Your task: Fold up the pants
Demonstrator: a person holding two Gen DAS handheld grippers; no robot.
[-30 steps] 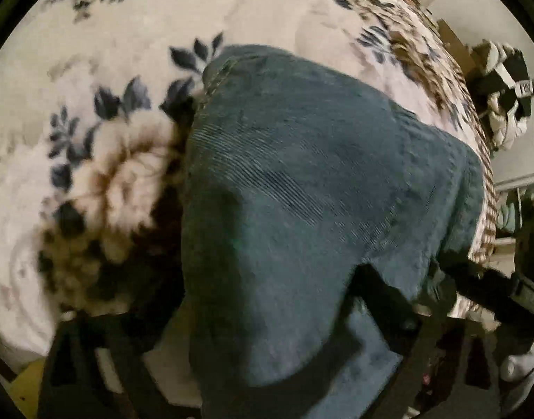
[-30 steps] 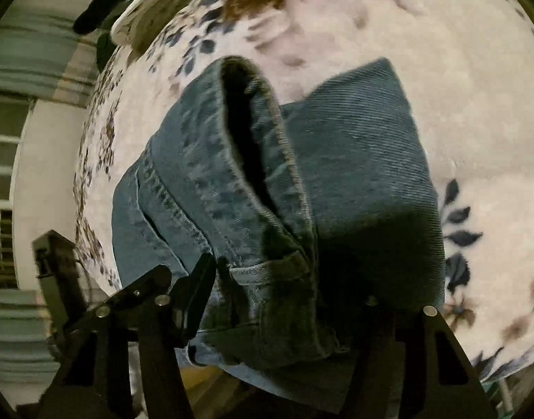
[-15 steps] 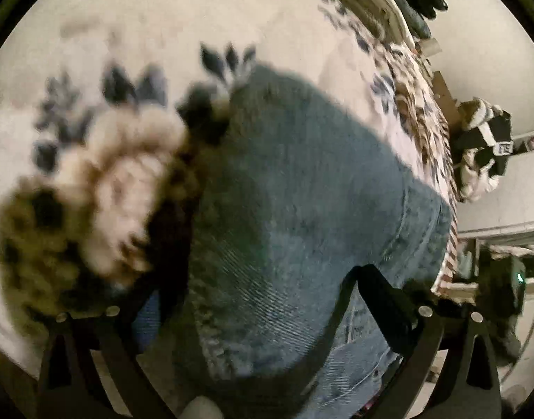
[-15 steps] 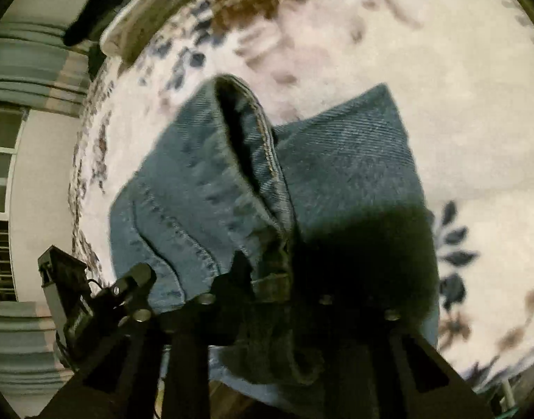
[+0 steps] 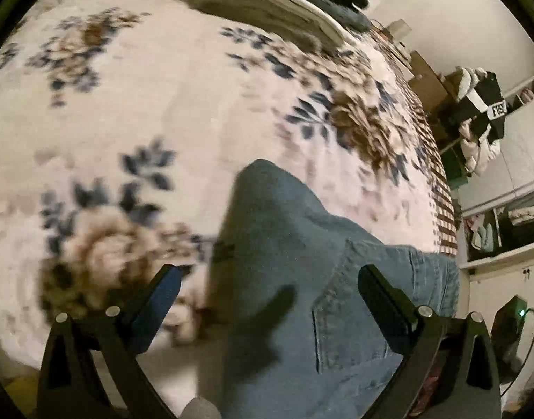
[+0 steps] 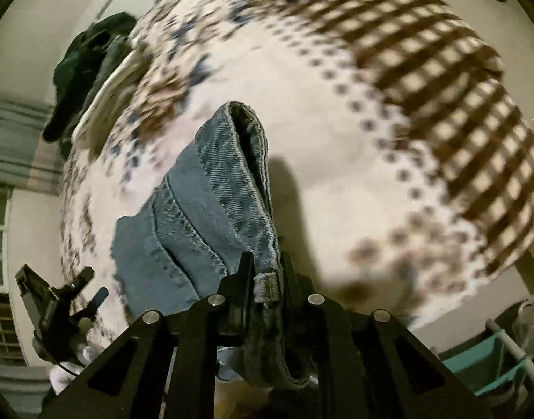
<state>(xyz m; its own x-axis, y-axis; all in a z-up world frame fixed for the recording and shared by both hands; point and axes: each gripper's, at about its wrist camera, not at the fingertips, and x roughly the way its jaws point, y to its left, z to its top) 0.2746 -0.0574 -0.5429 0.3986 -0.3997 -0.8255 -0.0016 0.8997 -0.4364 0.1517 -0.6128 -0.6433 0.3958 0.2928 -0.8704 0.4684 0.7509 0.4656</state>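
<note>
Denim pants [image 6: 211,209] are pinched at the waistband by the right hand-held gripper [image 6: 265,272], just closed, above the bed [image 6: 336,122]. Seemingly nothing is gripped by the wide-open left hand-held gripper [image 5: 267,279]; pants lie at 6 o'clock.

Right gripper [image 6: 265,272] jaws just closed, now pinching the waistband of the blue jeans [image 6: 204,206] — belt loop sits right between the pads. Jeans bunched, waistband edge standing up, over a floral blanket [image 6: 336,132] with a brown checkered border. Dark clothes pile [image 6: 88,70] far left — left gripper [image 6: 88,286] low left.
</note>
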